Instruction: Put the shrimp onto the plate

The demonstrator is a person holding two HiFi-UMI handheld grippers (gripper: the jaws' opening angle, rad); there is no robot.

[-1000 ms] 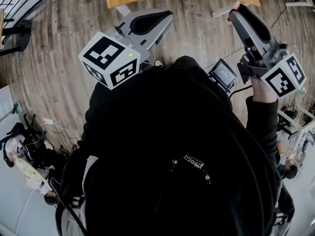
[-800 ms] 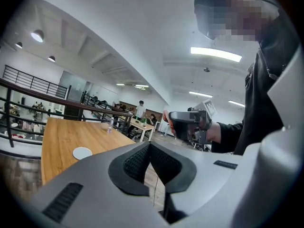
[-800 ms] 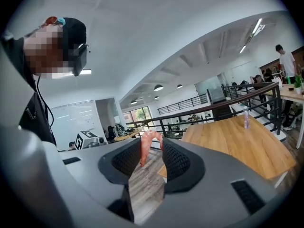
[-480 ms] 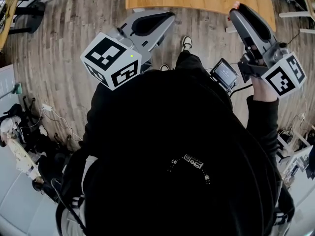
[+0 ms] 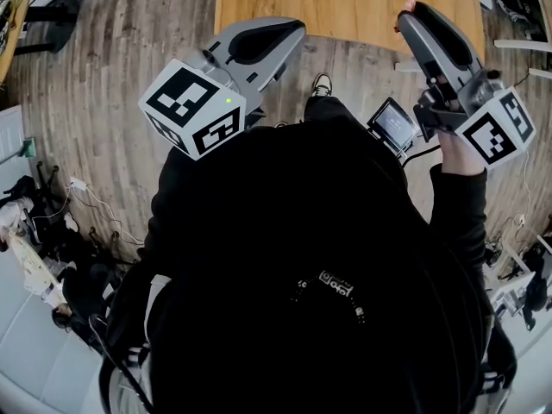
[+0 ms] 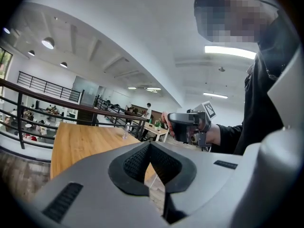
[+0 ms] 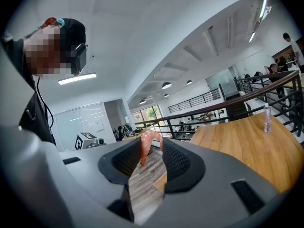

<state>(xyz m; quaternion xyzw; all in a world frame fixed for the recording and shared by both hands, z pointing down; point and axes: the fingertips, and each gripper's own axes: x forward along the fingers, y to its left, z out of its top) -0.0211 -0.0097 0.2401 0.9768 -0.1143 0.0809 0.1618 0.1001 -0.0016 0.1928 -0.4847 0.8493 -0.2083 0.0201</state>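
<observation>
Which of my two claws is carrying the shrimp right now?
The right claw: a pink shrimp is pinched between its pads. The left claw is shut with nothing in it.

Pinches a curled pink shrimp (image 7: 144, 149) between the jaw tips of the right gripper (image 7: 152, 152). Looks over grey plank floor (image 7: 142, 186) toward a wooden table (image 7: 237, 141) at right, bearing a clear bottle (image 7: 267, 118).
</observation>
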